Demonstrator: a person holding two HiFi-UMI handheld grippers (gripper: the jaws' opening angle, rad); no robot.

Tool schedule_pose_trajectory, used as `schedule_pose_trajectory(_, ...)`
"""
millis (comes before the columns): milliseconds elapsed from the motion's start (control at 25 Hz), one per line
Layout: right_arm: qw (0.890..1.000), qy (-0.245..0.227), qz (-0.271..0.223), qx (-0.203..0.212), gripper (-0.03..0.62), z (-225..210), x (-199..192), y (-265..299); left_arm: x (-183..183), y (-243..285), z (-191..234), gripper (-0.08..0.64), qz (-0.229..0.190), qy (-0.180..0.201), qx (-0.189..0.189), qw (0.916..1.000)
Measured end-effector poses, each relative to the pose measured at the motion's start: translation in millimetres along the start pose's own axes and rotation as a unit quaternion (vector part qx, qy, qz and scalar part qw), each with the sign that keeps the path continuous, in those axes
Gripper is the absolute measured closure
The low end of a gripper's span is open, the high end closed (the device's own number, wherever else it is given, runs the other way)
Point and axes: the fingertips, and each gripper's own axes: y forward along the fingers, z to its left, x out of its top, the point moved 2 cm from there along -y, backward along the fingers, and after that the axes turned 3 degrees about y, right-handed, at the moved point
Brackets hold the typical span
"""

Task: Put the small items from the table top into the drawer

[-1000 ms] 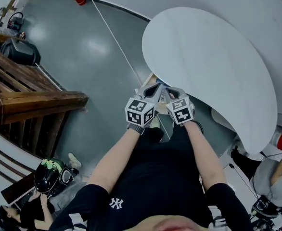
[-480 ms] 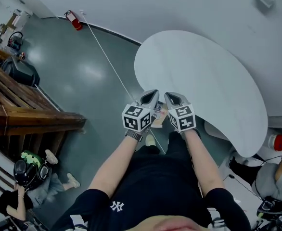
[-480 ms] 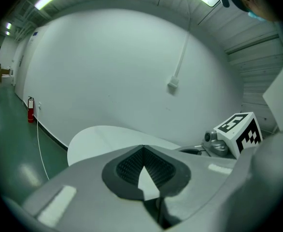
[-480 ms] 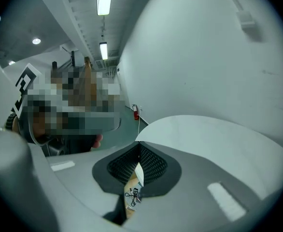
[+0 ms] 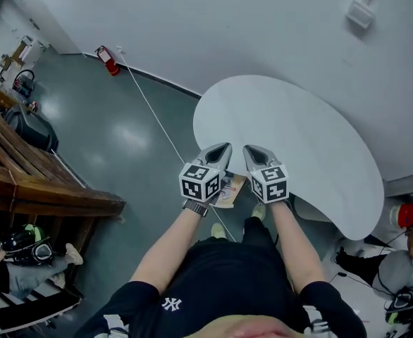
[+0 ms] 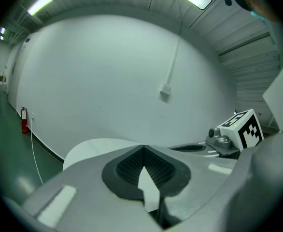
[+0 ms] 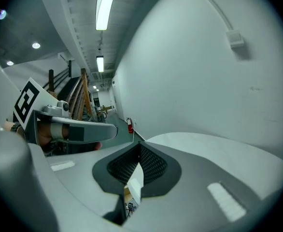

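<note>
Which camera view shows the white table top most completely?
The head view looks down on nearly the whole table top. The left gripper view shows only a small part of it; the right gripper view shows a wider part.

So the table [image 5: 312, 139] sits right up against the wall [image 5: 227, 20], with a small box [image 5: 359, 13] mounted on the wall above it. The left gripper [image 5: 223, 148] and right gripper [image 5: 252, 150] are side by side over the table's near edge. A fire extinguisher [image 5: 106, 58] stands at the foot of the wall, off to the left. A cable [image 5: 157, 122] runs from there across the floor [image 5: 122, 132] toward the person, and a stack of wooden beams [image 5: 44, 189] lies further left.
</note>
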Motion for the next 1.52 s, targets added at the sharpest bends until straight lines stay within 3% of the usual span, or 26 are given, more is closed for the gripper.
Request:
schedule_pose_trajectory(360, 0.998, 0.021, -0.062, -0.023, 0.572, -17.4, 55.4, -23.9, 51.5, 0.5, -5.2, 0.56, -0.037, 0.024, -0.009, 0.999)
schedule_pose_trajectory(560, 0.996, 0.01, -0.079, -0.031, 0.572, -16.0, 73.8, -31.6, 67.0, -2.3, -10.8, 0.56, -0.047, 0.032, -0.018, 0.9982)
schedule_pose_trajectory(920, 0.994, 0.002, -0.098, -0.042, 0.572, -12.2, 85.7, -35.2, 79.1, -8.2, -14.2, 0.56, -0.053, 0.042, -0.019, 0.9975)
schedule_pose_trajectory(1520, 0.994, 0.001, -0.097, -0.051, 0.572, -12.4, 79.6, -40.5, 70.0, -8.6, -18.4, 0.56, -0.054, 0.031, -0.022, 0.9978)
